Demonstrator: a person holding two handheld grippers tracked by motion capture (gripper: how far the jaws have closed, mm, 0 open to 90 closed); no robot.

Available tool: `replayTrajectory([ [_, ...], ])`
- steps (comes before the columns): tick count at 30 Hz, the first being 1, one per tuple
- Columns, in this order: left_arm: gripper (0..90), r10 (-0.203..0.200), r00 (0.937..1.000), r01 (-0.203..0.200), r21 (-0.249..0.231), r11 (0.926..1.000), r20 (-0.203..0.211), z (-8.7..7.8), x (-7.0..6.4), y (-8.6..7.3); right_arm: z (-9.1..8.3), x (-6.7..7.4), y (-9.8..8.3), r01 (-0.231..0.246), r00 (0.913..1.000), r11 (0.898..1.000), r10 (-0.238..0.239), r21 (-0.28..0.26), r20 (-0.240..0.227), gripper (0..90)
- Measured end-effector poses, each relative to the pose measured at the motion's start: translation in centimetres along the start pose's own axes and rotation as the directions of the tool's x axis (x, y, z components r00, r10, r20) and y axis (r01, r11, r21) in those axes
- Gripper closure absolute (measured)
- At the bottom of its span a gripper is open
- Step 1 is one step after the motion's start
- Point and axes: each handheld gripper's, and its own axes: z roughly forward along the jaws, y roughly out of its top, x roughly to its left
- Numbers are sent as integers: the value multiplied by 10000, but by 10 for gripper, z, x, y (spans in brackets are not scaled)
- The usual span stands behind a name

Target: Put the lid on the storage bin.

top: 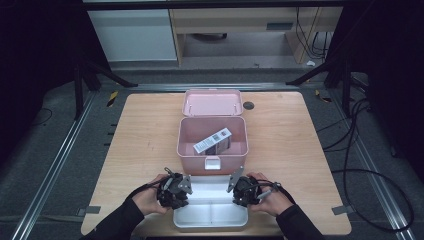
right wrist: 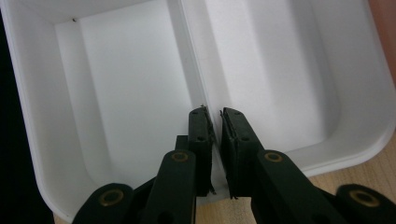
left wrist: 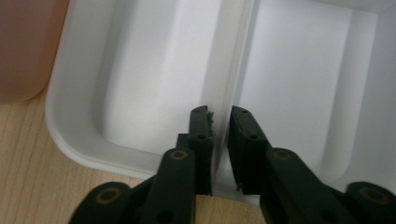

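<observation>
Two grippers, one white tray [top: 210,218], and both are already clamped onto it, so the grabbing part looks done. The left gripper [left wrist: 219,116] straddles the thin wall that splits the tray into two compartments, one jaw on each side of that divider, closed tight against it right at the tray's end. The right gripper [right wrist: 213,114] does the same thing at the opposite end, pinching the same divider from its own side. In the high view the person's left gripper [top: 175,190] and right gripper [top: 244,190] sit at the two short ends of the tray, which rests on the table [top: 150,140] at the near edge, just in front of the pink box [top: 212,145].

The box stands with its lid [top: 212,102] flipped back, and a small carton [top: 213,141] lies tilted inside it. Both tray compartments look empty. Best guess is the tray belongs in the box on top of the carton, so what's left is the lift, the carry over the front wall, lowering it in and letting go. Nothing suggests the tray has left the tabletop yet.
</observation>
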Motion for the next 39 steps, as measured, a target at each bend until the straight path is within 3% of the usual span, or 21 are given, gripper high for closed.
replayTrajectory([
  [11,856,499,9982,-504,135,9986,324,-3,2,2,-1,-2,1,-161,9993,9998,164,87,-326,838],
  [15,863,645,9974,-647,60,9979,310,-8,-3,5,-8,0,0,-147,9991,9998,151,115,-391,838],
  [22,872,787,9949,-784,-62,9969,628,-27,-15,8,-21,8,-2,-207,9968,9997,199,-92,-776,839],
  [30,871,862,9944,-853,-158,9962,612,-56,-22,16,-49,21,2,0,9973,9994,-25,-341,-732,848],
  [39,873,1038,9937,-1023,-347,9941,432,-94,-24,26,-91,21,12,324,9974,9953,-381,-918,-614,854],
])
